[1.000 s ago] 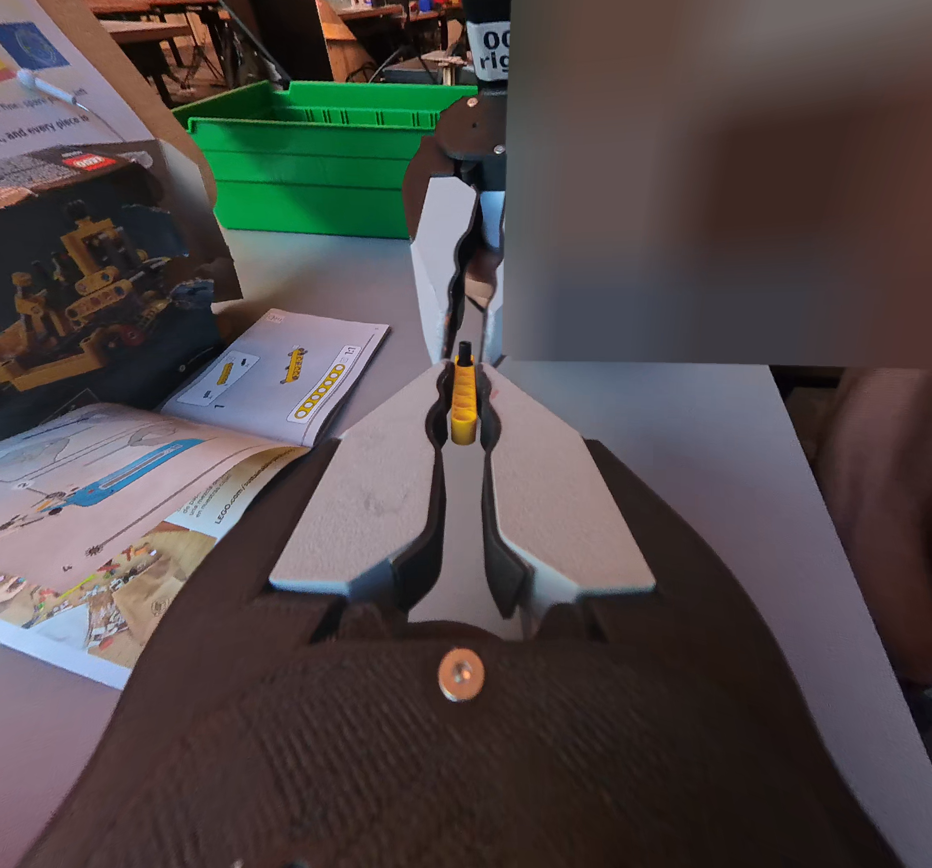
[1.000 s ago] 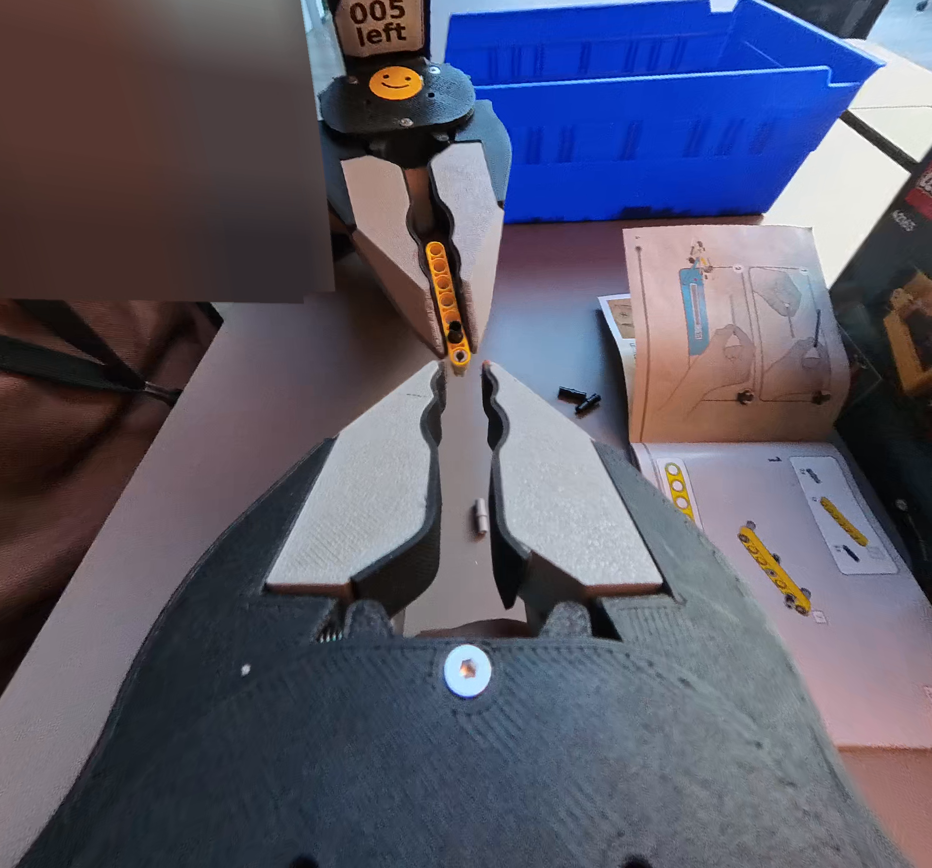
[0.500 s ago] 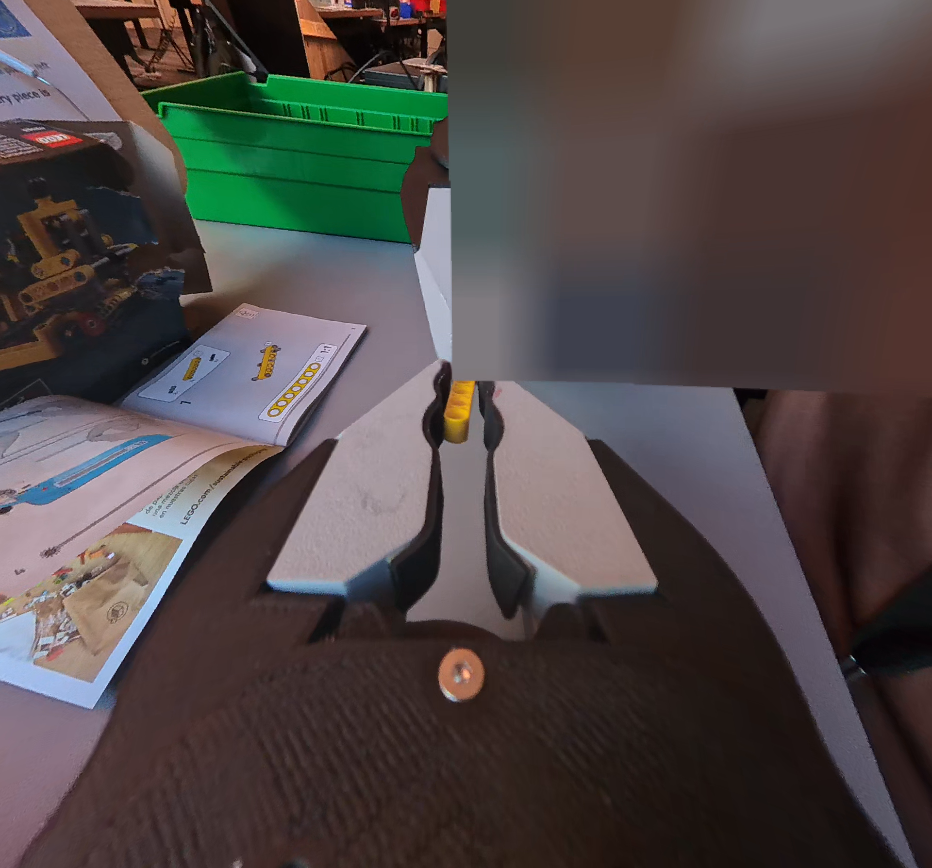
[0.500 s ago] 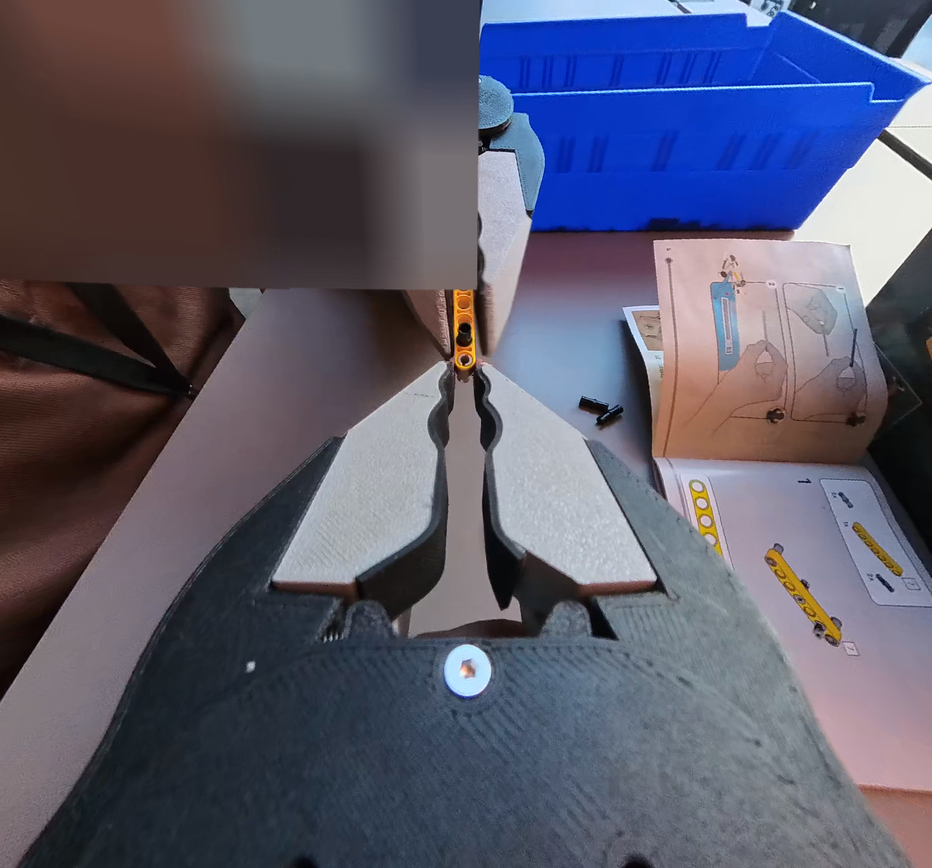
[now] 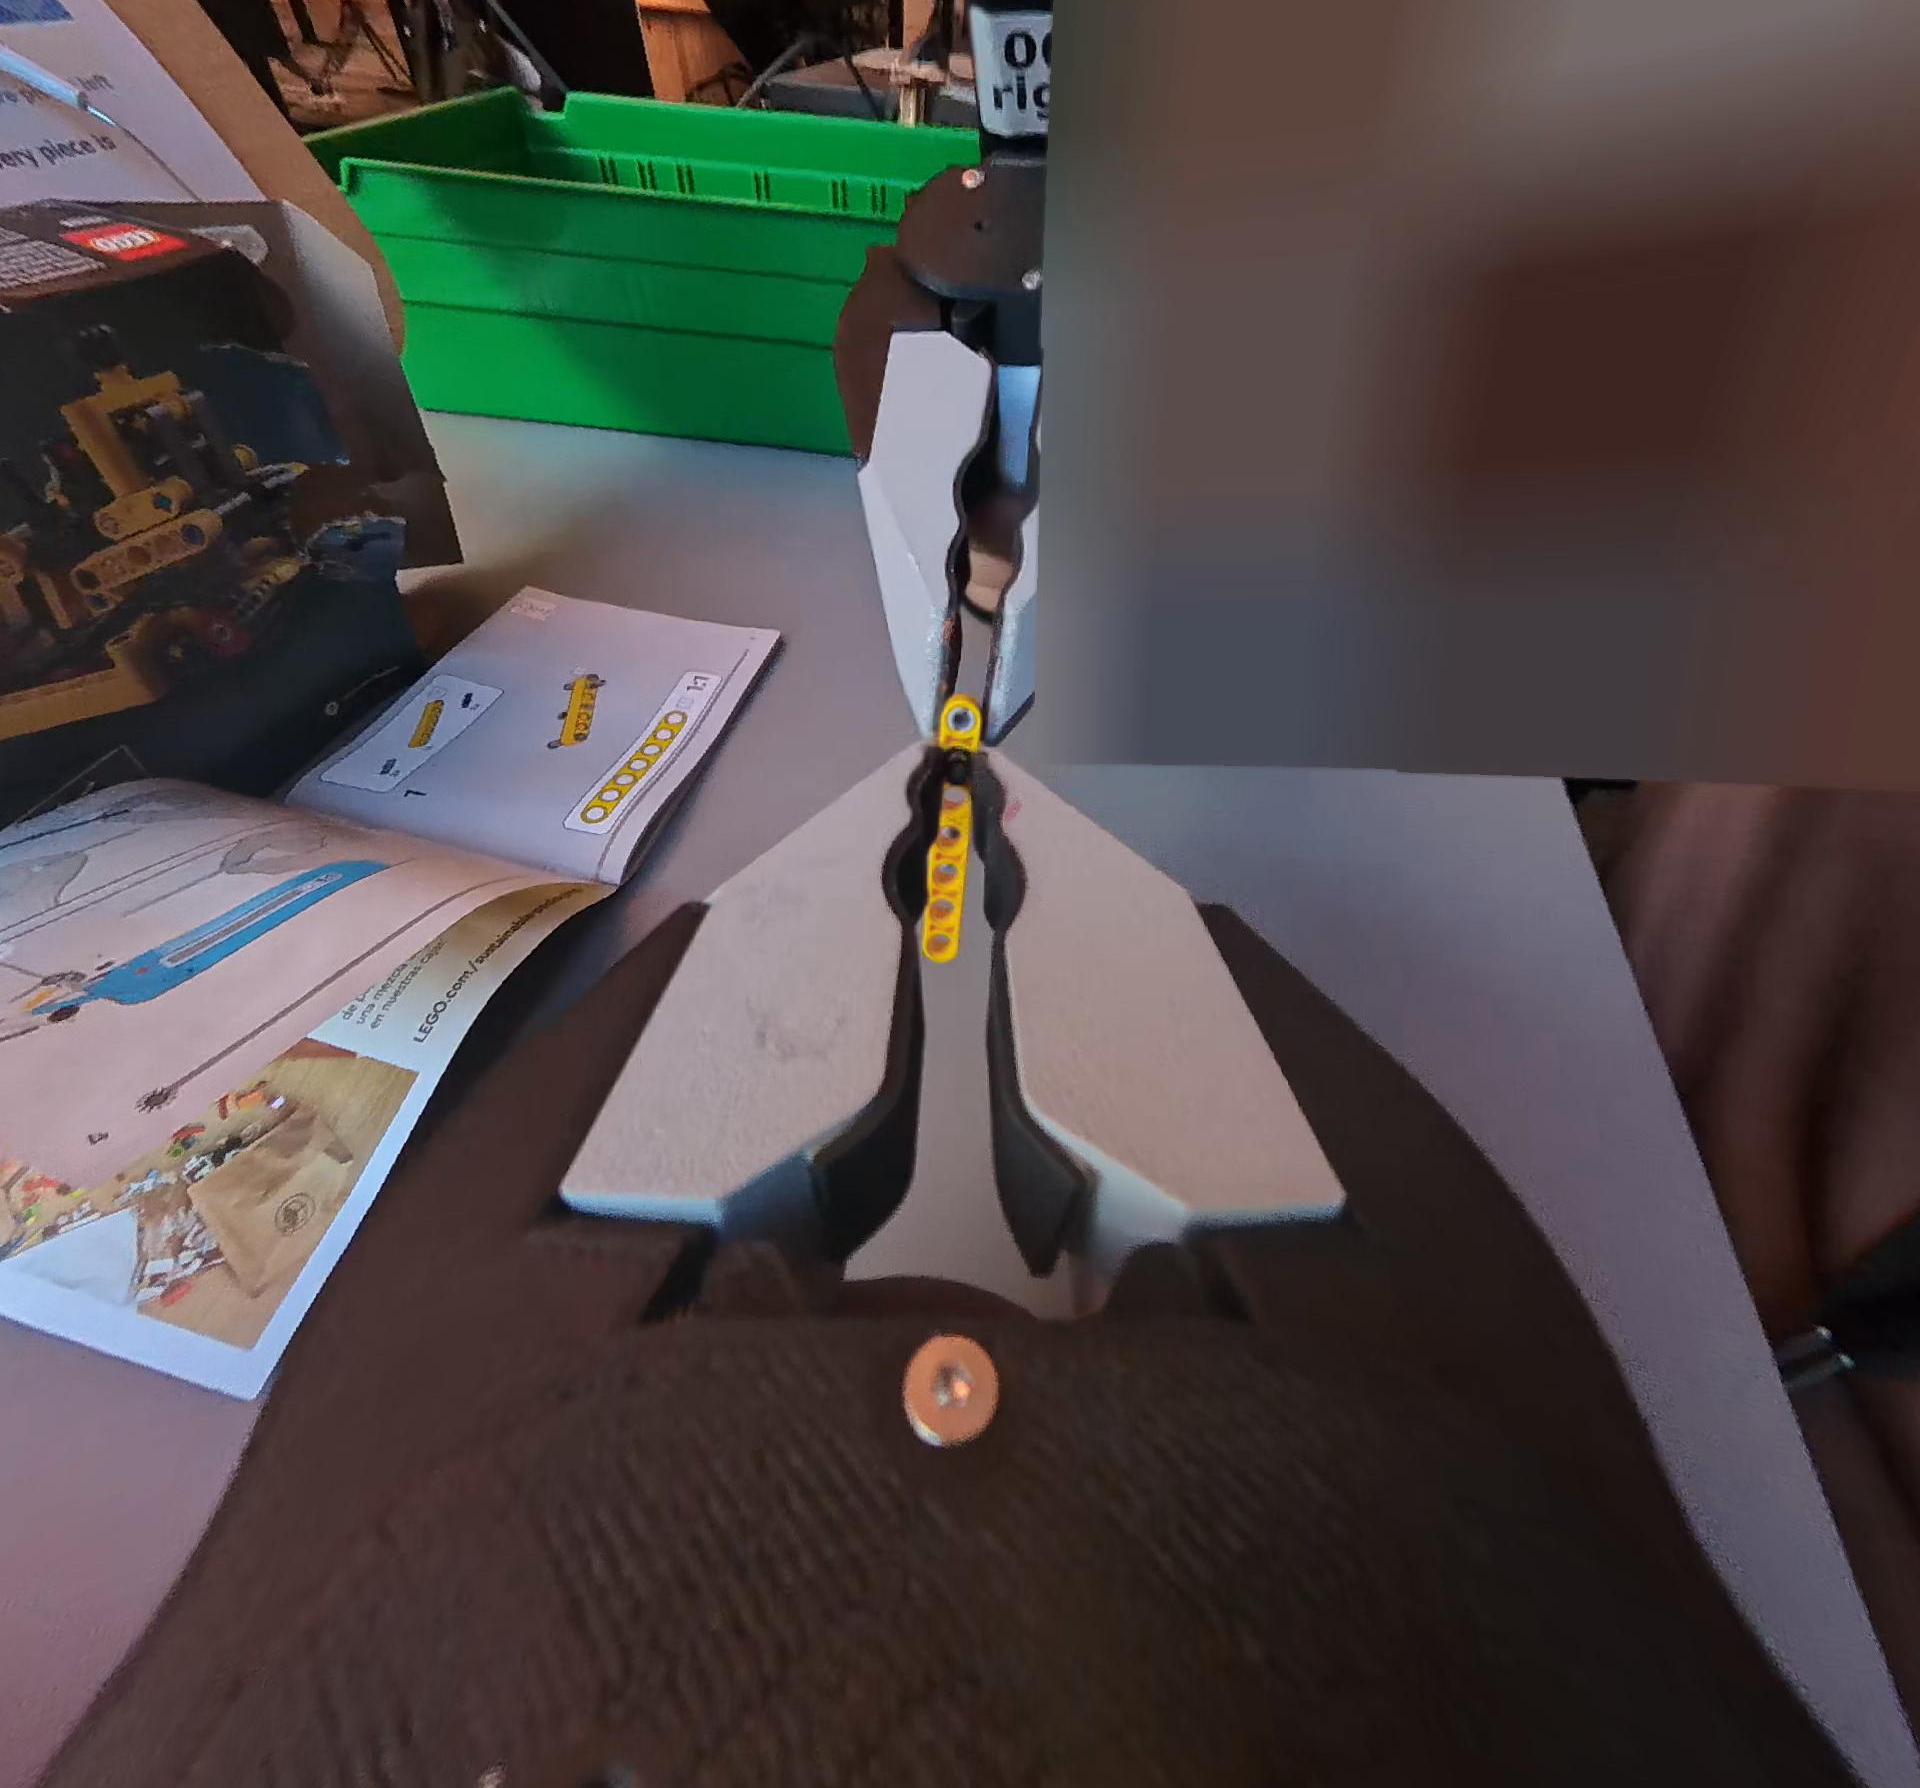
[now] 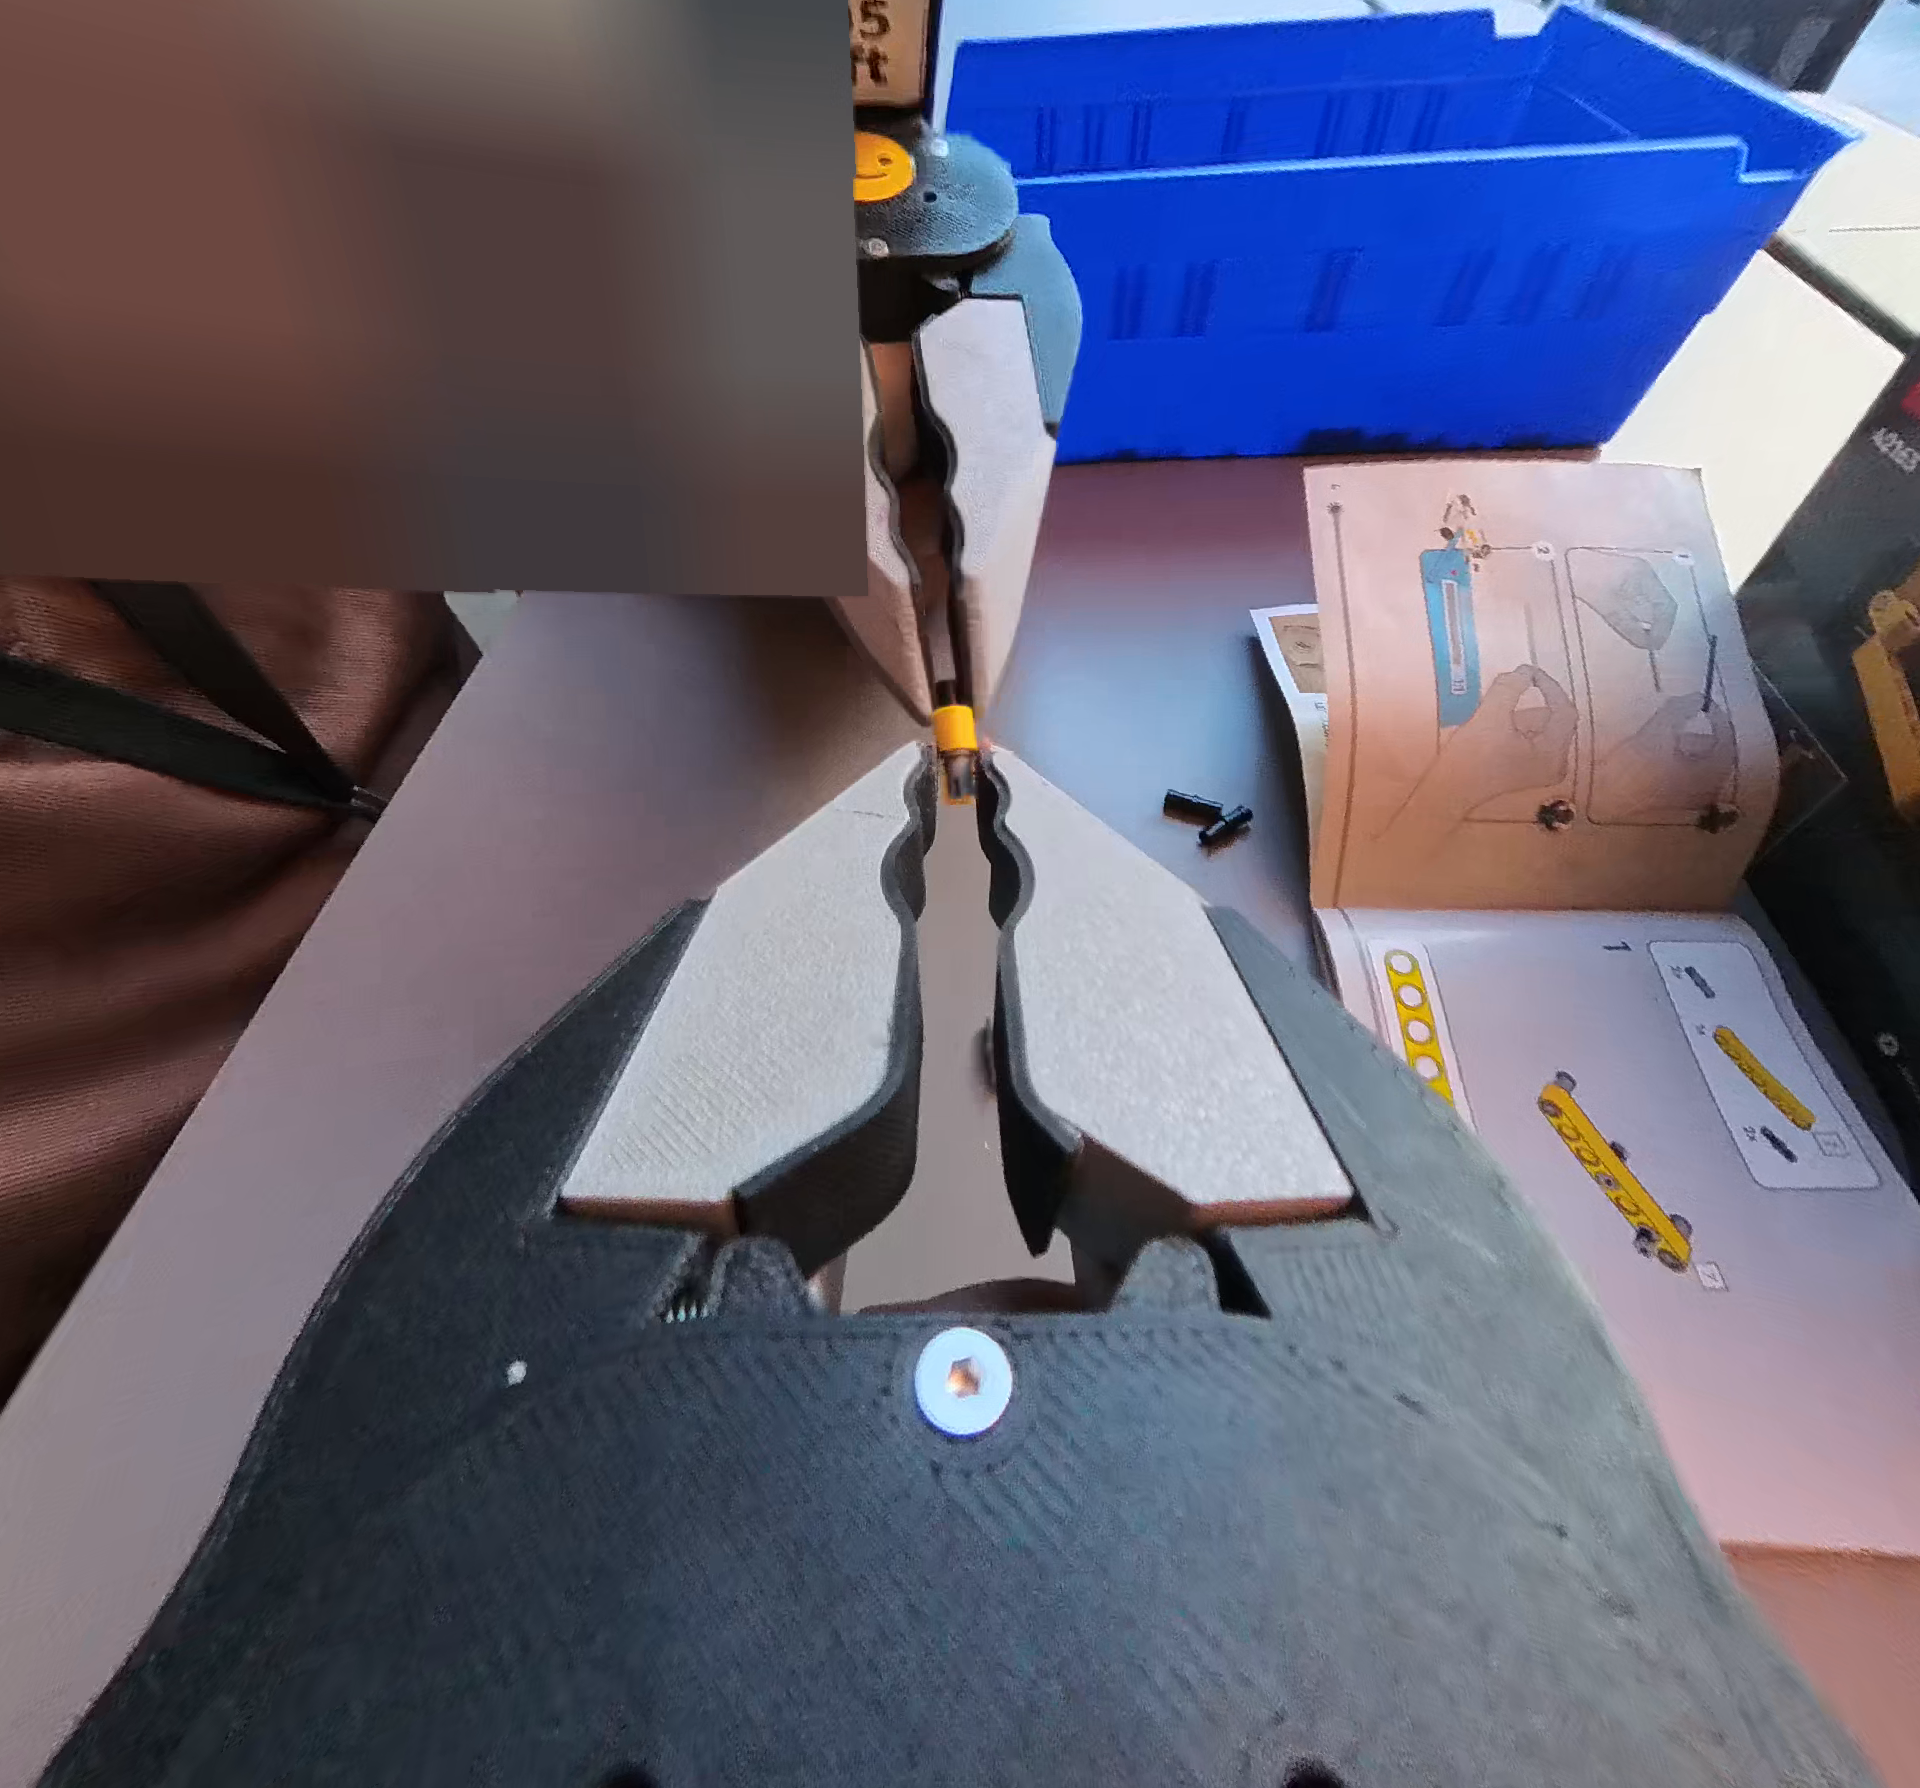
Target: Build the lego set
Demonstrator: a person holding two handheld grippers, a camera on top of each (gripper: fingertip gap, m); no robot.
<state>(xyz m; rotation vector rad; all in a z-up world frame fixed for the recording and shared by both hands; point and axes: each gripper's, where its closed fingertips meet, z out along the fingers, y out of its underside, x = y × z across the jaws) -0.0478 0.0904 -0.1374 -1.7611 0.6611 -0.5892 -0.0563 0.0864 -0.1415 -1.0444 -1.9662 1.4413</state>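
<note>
A yellow beam with holes [image 5: 948, 881] lies lengthwise between the fingers of my left gripper [image 5: 954, 782], which is shut on it; the beam's far end sticks out past the tips. A black pin [image 5: 956, 768] sits in a hole near that end. My right gripper [image 6: 954, 770] faces the left one tip to tip, above the grey table. Its tips are closed on the beam's protruding end [image 6: 953, 730], at the pin. In the left wrist view the right gripper [image 5: 961, 699] comes down from behind; in the right wrist view the left gripper [image 6: 951, 699] does the same.
Two loose black pins [image 6: 1205, 813] lie by the open instruction booklet [image 6: 1558, 1219], also seen in the left wrist view [image 5: 312, 959]. A small grey piece [image 6: 985, 1052] lies under my right fingers. There is a blue bin [image 6: 1403, 304], a green bin [image 5: 623, 284] and the set's box [image 5: 156, 491]. Less than 4 cm separates the two grippers' tips. The small grey piece [image 6: 985, 1052] sits 7 cm or so from the ends of my right fingers.
My right gripper has moved up to the left one and closed its tips on the beam's end. The left gripper has turned the beam so its holes face the camera.
</note>
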